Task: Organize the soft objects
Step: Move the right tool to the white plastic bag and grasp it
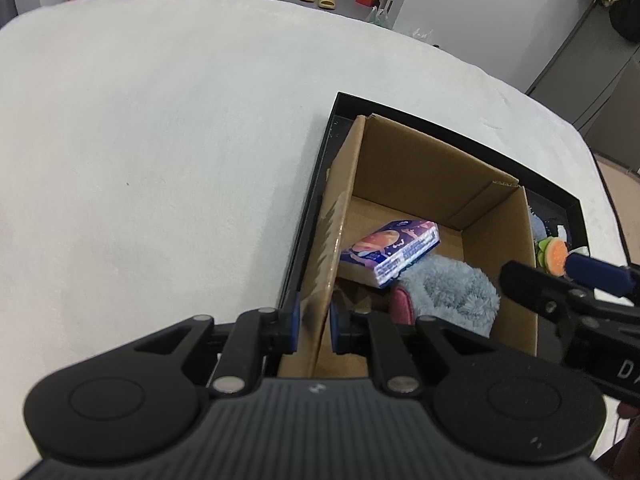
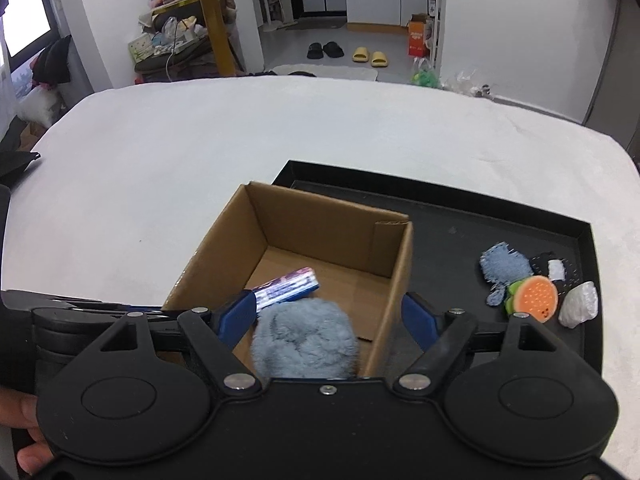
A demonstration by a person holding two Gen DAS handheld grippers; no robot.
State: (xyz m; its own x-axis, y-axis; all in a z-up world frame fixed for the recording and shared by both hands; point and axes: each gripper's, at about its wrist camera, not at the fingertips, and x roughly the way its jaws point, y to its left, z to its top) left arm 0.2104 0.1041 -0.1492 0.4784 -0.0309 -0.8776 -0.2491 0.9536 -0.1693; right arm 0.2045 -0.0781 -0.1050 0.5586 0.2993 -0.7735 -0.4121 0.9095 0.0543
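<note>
Progress looks about halfway, judging by what lies where. Inside the cardboard box sit a tissue pack and a fluffy blue slipper, with something pink tucked beside the slipper; what that is cannot be told. The box stands in a black tray on the white bench. Left on the tray floor, outside the box to its right, are a small blue plush, an orange burger-like toy, a dark patterned piece and a white crinkly bundle, clustered and touching one another. Those probably belong in the box too.

The left tongs reach in low from the near side and straddle the box's left wall, one blue pad outside and one inside. They are nearly closed around the cardboard, though a thin gap seems to remain on the inner side, so whether they truly clamp the wall cannot be told; they likely steady the box.

The right tongs hover over the near right part of the box with jaws spread wide, one pad over the box interior and the other just outside its right wall. They hold nothing; the slipper lies below and between them, apparently resting in the box. In the left view, their blue pad sits near the burger toy.
</note>
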